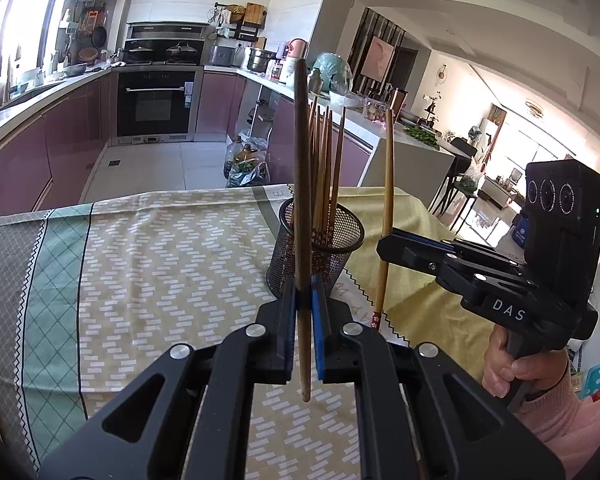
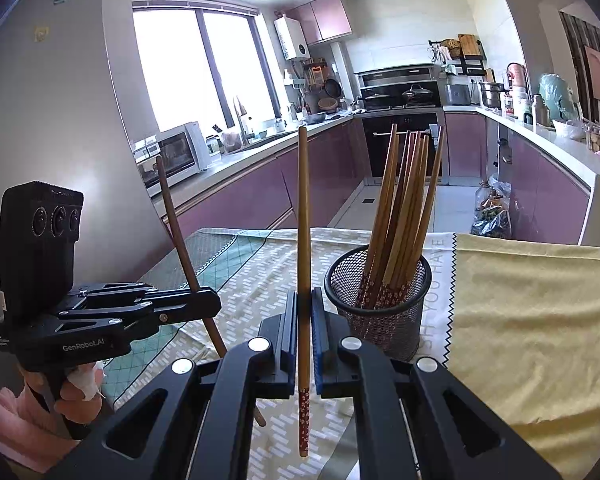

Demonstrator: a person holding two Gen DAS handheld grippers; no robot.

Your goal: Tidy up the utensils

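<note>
Only rightward: microwave [image 2: 176, 156], window [image 2: 196, 64].

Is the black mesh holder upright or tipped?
Upright: the black wire-mesh cylindrical holder stands on its base on the patterned tablecloth, brown wooden chopsticks standing inside.

The table [image 1: 148, 240] is fully covered by cloths. A patterned tablecloth [image 1: 180, 264] with pale zigzag dashes on olive-yellow lies on it, with a teal lattice band [image 1: 56, 280] and a grey band along its left side. A plain yellow cloth [image 2: 532, 320] with a black zigzag edge lies over the right part. 1 black mesh cup [image 2: 380, 312] stands upright where the 2 cloths meet, toward the far edge, holding a bundle of chopsticks [image 2: 404, 208].
</note>
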